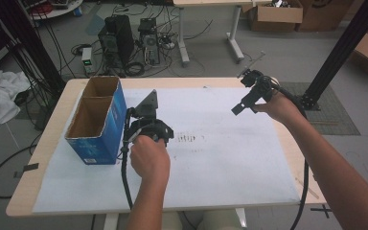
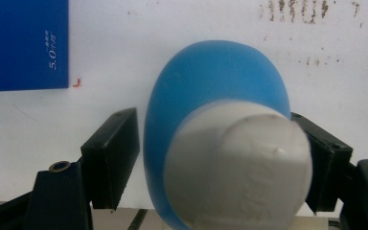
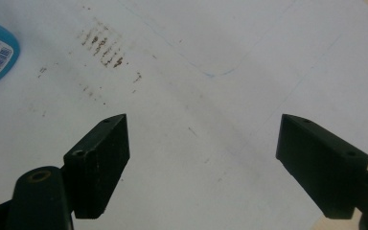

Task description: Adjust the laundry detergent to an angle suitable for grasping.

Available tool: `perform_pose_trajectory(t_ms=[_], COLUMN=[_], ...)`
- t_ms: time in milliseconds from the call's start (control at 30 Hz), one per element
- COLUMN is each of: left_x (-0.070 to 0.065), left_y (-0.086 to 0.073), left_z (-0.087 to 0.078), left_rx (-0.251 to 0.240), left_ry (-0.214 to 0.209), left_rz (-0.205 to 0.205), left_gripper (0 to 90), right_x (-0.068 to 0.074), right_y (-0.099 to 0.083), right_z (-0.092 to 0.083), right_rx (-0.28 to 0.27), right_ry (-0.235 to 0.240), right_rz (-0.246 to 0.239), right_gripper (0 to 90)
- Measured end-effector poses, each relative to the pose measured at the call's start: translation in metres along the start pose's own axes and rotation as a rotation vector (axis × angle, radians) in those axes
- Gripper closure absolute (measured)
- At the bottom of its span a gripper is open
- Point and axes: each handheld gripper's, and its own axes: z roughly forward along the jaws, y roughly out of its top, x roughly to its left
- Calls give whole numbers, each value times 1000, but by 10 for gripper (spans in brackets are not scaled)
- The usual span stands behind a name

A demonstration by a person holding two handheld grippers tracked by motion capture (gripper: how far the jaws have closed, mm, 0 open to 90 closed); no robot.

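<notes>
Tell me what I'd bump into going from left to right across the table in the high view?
Blue cardboard box → left gripper, held in a hand → brown smudges on the white paper → right gripper, raised with its jaws apart.

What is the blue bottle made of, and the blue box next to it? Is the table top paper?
The blue bottle looks like smooth plastic with a matte sheen, and its white cap looks like plastic too. The blue box seems to be cardboard: glossy blue print outside, raw brown inside. The white sheet is probably paper or thin plastic; it lies flat and shows brown stains.
</notes>
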Motion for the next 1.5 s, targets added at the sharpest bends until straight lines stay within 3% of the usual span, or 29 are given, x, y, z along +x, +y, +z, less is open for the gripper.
perform_pose_trajectory(t_ms=[1100,1300,1500], left_x=[0,-1,-1], left_y=[0,2,7], left_z=[0,-5,-29], left_rx=[5,4,4], left_ry=[-17,-24,-28], left_rz=[7,33,84], left_gripper=[374,376,376], right_x=[0,-1,-4], right_y=[-1,-2,-4], right_z=[-1,1,-1], right_rx=[-4,-2,-3], right_ry=[5,7,6], right_rz=[0,8,14], right_gripper=[192,193,193])
